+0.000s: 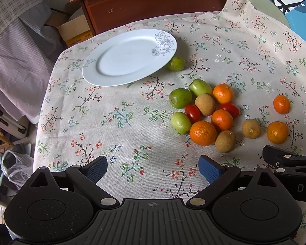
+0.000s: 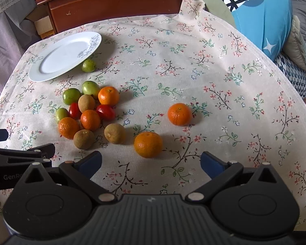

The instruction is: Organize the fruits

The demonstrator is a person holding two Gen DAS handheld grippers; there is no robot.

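A white plate lies on the floral tablecloth, with one green fruit touching its right rim. A cluster of green fruits, tangerines, brown fruits and red tomatoes lies to the plate's right. In the right wrist view the plate is far left, the cluster left of centre, and two tangerines lie apart. My left gripper is open and empty over bare cloth. My right gripper is open and empty, just short of the nearest tangerine.
A brown wooden cabinet stands behind the table. A cardboard box and hanging clothes are at the left. A blue cushion lies at the right. The table edge curves down on the left.
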